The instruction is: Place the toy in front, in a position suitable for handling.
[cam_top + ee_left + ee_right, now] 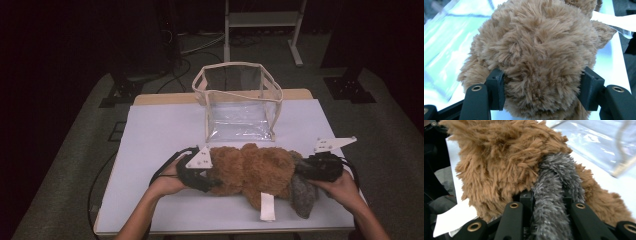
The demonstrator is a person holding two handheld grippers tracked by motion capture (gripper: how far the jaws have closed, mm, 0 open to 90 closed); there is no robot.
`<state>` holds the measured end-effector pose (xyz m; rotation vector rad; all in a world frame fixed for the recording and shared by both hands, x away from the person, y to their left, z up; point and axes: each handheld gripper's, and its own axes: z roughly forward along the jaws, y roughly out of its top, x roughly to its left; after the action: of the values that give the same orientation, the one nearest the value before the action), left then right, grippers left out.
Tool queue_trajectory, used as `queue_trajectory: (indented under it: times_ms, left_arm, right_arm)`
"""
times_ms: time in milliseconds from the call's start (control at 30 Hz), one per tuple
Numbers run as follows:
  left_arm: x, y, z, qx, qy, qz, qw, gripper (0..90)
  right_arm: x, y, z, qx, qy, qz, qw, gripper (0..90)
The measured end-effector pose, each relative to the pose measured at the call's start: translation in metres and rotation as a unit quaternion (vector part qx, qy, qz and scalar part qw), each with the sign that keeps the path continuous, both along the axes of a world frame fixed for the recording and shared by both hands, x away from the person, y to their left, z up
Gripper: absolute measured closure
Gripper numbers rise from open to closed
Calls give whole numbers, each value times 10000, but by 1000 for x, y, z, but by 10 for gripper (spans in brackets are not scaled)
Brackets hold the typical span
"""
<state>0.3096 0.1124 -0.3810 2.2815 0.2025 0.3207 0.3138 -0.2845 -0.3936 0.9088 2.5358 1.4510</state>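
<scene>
Nearest table edge: one white tag [267,207] of one brown plush toy [250,172], lying across white table [150,130], close to front edge, bare surface either side. One left gripper [212,181], jaws halfway apart, pressed on brown fur at toy's left end. One right gripper [305,170], jaws narrow, clamped on one grey plush tail [303,196]. Farther back, apart from toy: one clear plastic bag [239,100], upright, mouth open, near far edge.
</scene>
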Motion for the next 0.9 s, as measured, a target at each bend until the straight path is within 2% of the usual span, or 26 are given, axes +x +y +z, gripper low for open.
queue_trajectory:
  times_ms: [100,167,267,433,600,667,767,900]
  left_arm:
    - [-6,16,-6,122,-1,81,9999,356]
    - [-8,24,-10,40,43,128,9999,344]
    - [-9,28,-14,-118,99,118,9998,310]
    - [-4,30,-12,-225,146,115,9996,232]
    - [-1,30,-8,-356,110,38,9993,183]
    - [1,28,-7,-381,135,16,9992,184]
    - [3,25,-8,-316,162,-59,9994,237]
    - [2,16,-6,-319,133,-120,9993,252]
  right_arm:
    - [4,18,-12,-26,125,155,9998,726]
    - [7,26,-21,-115,194,187,9996,725]
    - [10,19,-20,-141,222,91,9996,724]
    - [6,1,-2,-33,119,-73,9999,722]
    - [0,2,26,13,-177,40,9998,720]
    - [-1,7,39,42,-306,130,9994,721]
    - [-1,22,55,126,-438,323,9984,721]
    - [4,53,65,28,-534,694,9962,720]
